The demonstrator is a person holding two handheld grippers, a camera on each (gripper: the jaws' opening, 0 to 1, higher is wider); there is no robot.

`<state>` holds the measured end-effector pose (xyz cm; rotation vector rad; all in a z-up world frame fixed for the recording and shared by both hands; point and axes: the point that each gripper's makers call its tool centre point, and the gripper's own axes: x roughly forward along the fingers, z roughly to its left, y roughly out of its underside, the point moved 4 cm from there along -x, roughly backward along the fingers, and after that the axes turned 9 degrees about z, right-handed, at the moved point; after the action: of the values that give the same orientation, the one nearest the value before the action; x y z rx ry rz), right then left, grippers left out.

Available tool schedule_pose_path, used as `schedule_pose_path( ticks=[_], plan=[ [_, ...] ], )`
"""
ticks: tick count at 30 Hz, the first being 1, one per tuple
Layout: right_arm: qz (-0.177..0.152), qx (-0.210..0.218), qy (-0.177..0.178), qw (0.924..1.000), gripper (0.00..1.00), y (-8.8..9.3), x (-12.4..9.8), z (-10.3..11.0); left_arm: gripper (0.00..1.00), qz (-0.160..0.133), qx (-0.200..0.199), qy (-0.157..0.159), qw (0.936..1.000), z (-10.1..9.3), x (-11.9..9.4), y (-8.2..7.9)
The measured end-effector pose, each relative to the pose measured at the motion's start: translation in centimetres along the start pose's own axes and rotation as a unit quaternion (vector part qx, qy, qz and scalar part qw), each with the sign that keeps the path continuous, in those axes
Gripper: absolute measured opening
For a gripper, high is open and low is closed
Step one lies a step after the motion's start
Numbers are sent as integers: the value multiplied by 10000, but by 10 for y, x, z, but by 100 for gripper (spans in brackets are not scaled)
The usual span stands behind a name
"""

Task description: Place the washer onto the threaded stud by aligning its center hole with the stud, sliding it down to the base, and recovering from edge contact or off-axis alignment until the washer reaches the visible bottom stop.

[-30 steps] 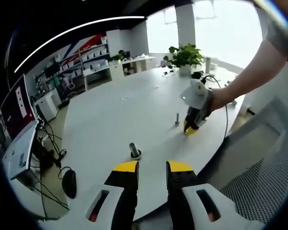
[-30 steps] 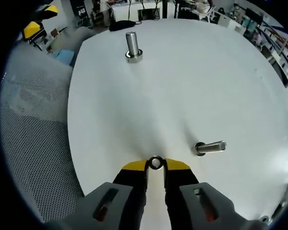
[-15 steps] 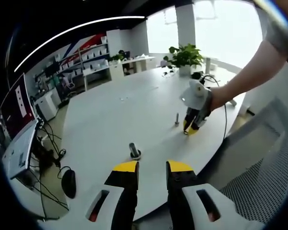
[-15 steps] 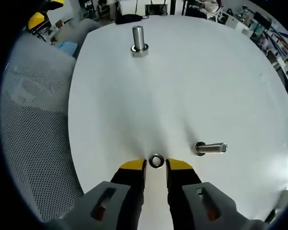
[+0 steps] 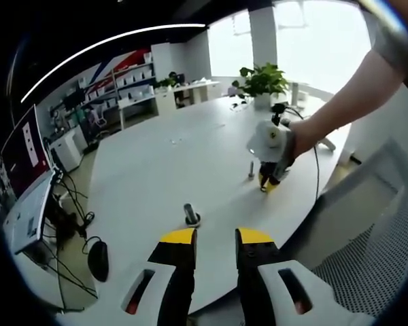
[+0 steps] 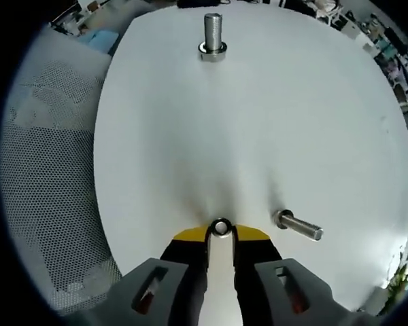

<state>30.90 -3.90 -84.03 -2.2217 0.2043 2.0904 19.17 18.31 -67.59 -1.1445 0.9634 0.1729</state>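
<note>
The right gripper (image 6: 220,236) held the washer (image 6: 220,227) pinched between its yellow tips, low over the white table (image 6: 272,122). Just beside the washer on the table stood a stud (image 6: 297,226), which in the right gripper view leaned away because of the lens. A second stud (image 6: 213,37) stood upright on its base, well apart from the washer, toward the far edge of the table. A mesh chair (image 6: 47,176) sat just off the table edge beside the washer.

In the left gripper view, the left gripper (image 5: 214,238) hung off the near edge of the table (image 5: 163,170), its jaws drawn narrow with a slim gap and nothing between them. The second stud (image 5: 190,214) stood on the table just ahead of those tips. Farther across the table, a person's hand (image 5: 306,139) held the right gripper (image 5: 266,183) pointing down at the tabletop, right beside the first stud (image 5: 251,168). A potted plant (image 5: 262,81) stood at the far end of the table, beyond the first stud.
</note>
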Motion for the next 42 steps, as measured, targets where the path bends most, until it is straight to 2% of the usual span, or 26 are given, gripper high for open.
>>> schedule_pose_path(
  ticks=[2, 5, 7, 11, 20, 26, 31, 36, 42],
  plan=[
    [-118, 119, 26, 9999, 14, 1, -1, -1, 20, 11, 5, 4, 10000, 0, 0, 0],
    [-736, 694, -187, 9947, 14, 5, 0, -5, 20, 9, 6, -3, 10000, 0, 0, 0],
    [-926, 959, -249, 9908, 14, 9, -1, -5, 20, 4, 2, -6, 10000, 0, 0, 0],
    [-860, 1124, -296, 9895, 13, 15, -1, -6, 20, 17, 28, 9, 10000, -1, 0, 0],
    [-1208, 1543, -148, 9805, 13, 28, -22, -19, 20, 59, 71, 71, 9999, -3, 2, 1],
    [-1539, 1905, -64, 9695, 13, 32, -41, -32, 20, 53, 74, 108, 9999, -3, 2, 1],
    [-1572, 1783, 145, 9712, 13, 31, -52, -41, 20, 76, 110, 140, 9998, -5, 2, 1],
    [-1683, 1785, 224, 9692, 14, 26, -60, -48, 20, 57, 95, 135, 9998, -5, 2, 1],
    [-1684, 1484, 458, 9734, 14, 15, -67, -51, 20, 31, 98, 138, 9999, -5, 1, 0]
  ],
)
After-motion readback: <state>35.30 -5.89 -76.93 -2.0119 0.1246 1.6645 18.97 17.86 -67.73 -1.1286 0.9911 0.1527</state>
